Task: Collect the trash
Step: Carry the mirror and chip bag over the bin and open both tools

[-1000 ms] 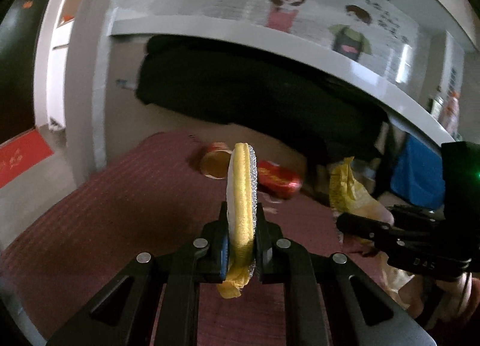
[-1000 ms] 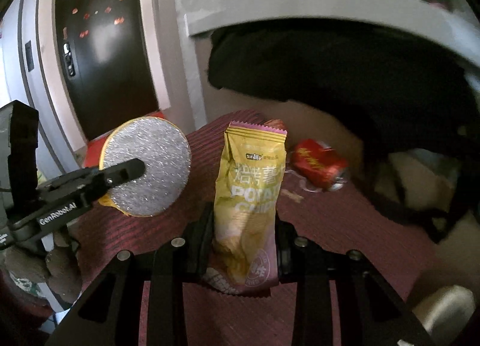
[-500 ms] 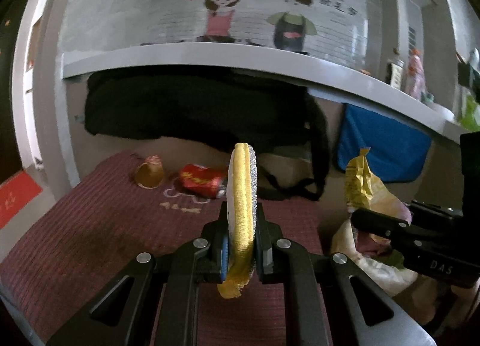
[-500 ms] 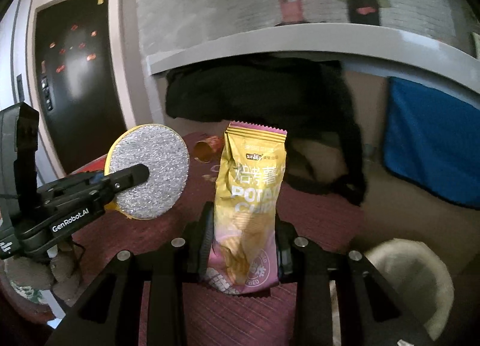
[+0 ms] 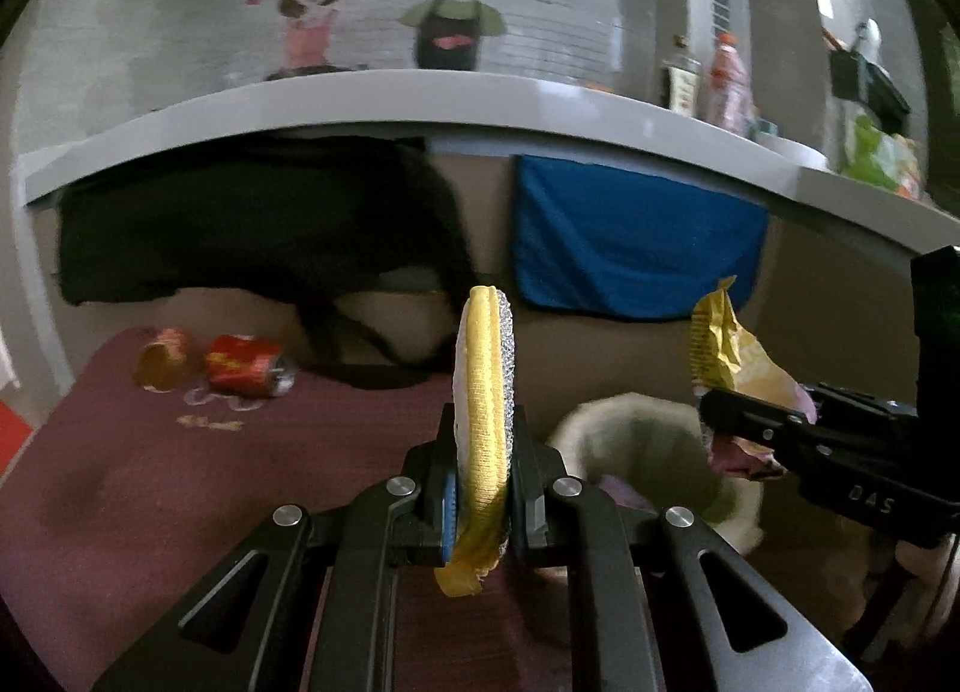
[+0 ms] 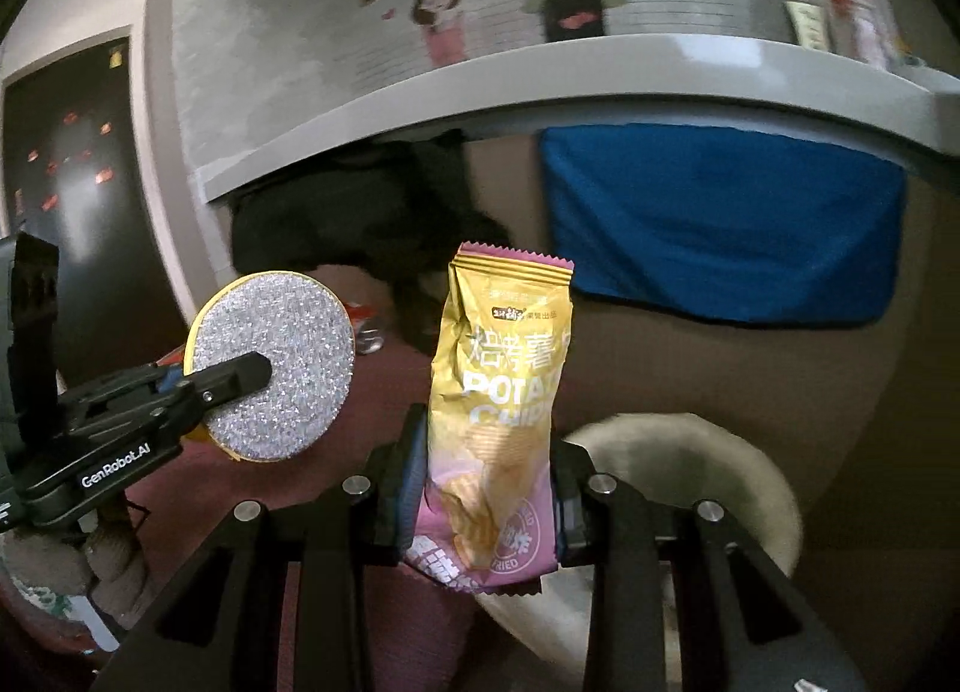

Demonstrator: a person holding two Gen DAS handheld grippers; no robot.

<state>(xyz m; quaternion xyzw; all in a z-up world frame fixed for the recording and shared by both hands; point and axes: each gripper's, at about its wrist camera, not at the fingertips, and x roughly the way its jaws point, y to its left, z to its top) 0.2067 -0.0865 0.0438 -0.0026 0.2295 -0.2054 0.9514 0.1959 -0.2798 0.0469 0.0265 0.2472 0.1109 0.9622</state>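
The right gripper (image 6: pixel 480 488) clamps a light, crushable potato chip bag (image 6: pixel 498 392) at its base; the left gripper (image 5: pixel 480 482) clenches a thin, soft round scouring pad (image 5: pixel 483 392) edge-on.

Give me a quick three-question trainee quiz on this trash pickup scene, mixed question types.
1. True or false: the left hand-held gripper is shut on a round scouring pad.
2. Multiple choice: the right hand-held gripper holds A) a red can, B) a potato chip bag, C) a paper cup.
3. Fill in: the crushed red can lies on the ____ mat.

Key: 1 true; 2 B; 3 maroon.
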